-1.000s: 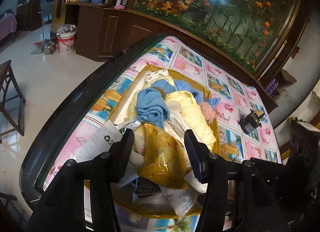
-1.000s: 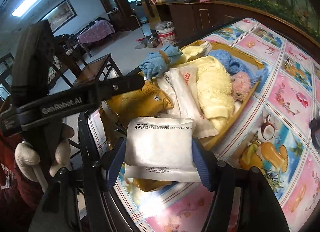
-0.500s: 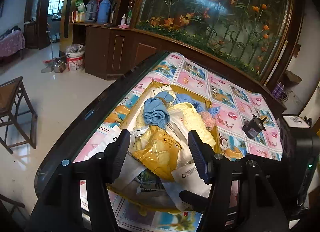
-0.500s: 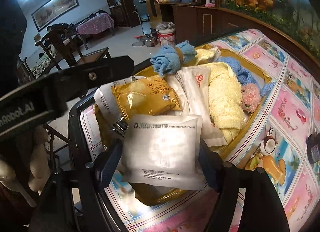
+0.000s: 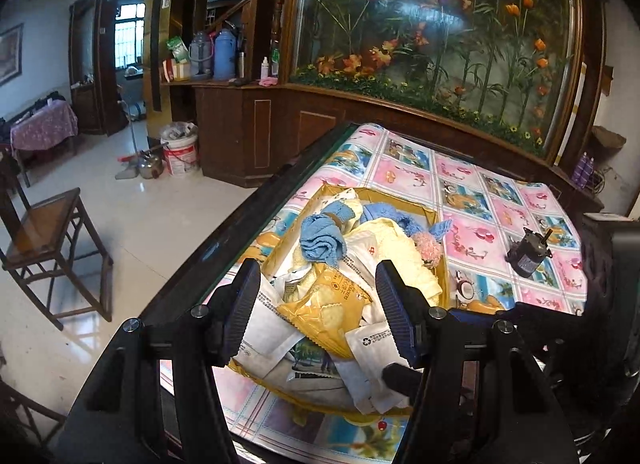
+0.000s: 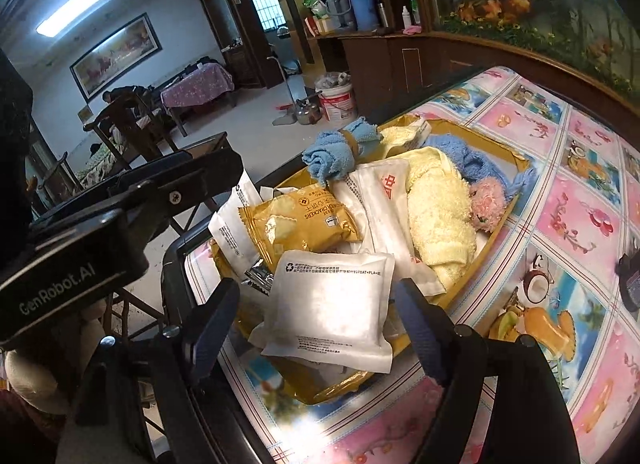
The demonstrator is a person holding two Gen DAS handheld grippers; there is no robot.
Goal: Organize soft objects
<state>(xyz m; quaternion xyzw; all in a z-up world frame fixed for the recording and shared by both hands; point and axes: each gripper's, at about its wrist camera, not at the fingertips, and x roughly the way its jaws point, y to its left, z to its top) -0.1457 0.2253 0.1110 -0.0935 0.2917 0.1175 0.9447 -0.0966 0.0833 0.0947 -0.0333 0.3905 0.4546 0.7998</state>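
A yellow tray (image 5: pixel 438 220) (image 6: pixel 516 162) on the table holds a heap of soft things: a rolled blue towel (image 5: pixel 322 238) (image 6: pixel 330 152), a cream towel (image 6: pixel 440 216), a pink fluffy ball (image 6: pixel 488 202), a yellow cracker pack (image 5: pixel 328 308) (image 6: pixel 300 224) and white pouches. My left gripper (image 5: pixel 316 304) is open and empty, above the near end of the tray. My right gripper (image 6: pixel 316 320) is open, its fingers on either side of a white pouch (image 6: pixel 332 304) that lies on the heap, not touching it.
The table has a pink and blue patterned cloth (image 5: pixel 472 184). A small black motor (image 5: pixel 528 252) lies on it right of the tray. A wooden chair (image 5: pixel 44 232) stands on the floor to the left. A cabinet with a flower display (image 5: pixel 420 64) is behind the table.
Both grippers have pulled back and up from the tray. The right gripper has let go of the white pouch, which now rests on the heap.
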